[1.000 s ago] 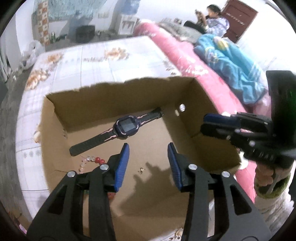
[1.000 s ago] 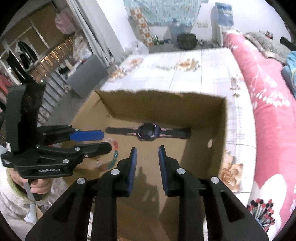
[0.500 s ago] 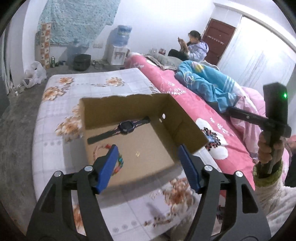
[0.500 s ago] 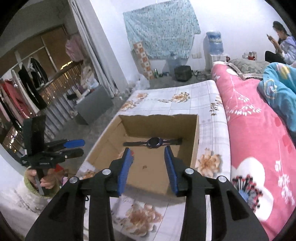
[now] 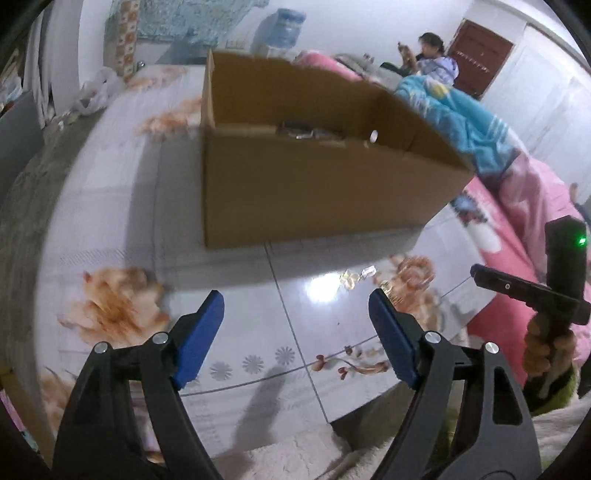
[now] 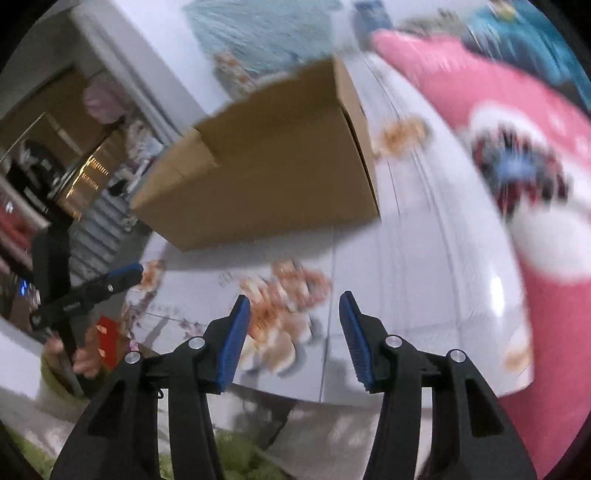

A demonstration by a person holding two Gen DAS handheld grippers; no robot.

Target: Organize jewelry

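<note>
A brown cardboard box [image 5: 314,184] stands on the flowered glossy table [image 5: 236,302]; it also shows, blurred, in the right wrist view [image 6: 266,177]. Over its near rim I see only the top of the dark watch [image 5: 299,130]. Small pale jewelry pieces [image 5: 356,277] lie on the table in front of the box. My left gripper [image 5: 295,306] is open and empty, low near the table's front edge. My right gripper [image 6: 293,310] is open and empty over the same edge. The right gripper also shows at the right of the left wrist view [image 5: 532,291].
A pink bedspread [image 5: 517,229] and a blue blanket [image 5: 465,122] lie to the right of the table. A person [image 5: 432,55] sits at the far end of the room. A water dispenser [image 5: 280,26] stands by the back wall. Pale fuzzy fabric [image 5: 295,454] lies below the table edge.
Both grippers have pulled back out of the box and dropped low in front of it. Both have opened wider. The right wrist view is blurred from fast motion.
</note>
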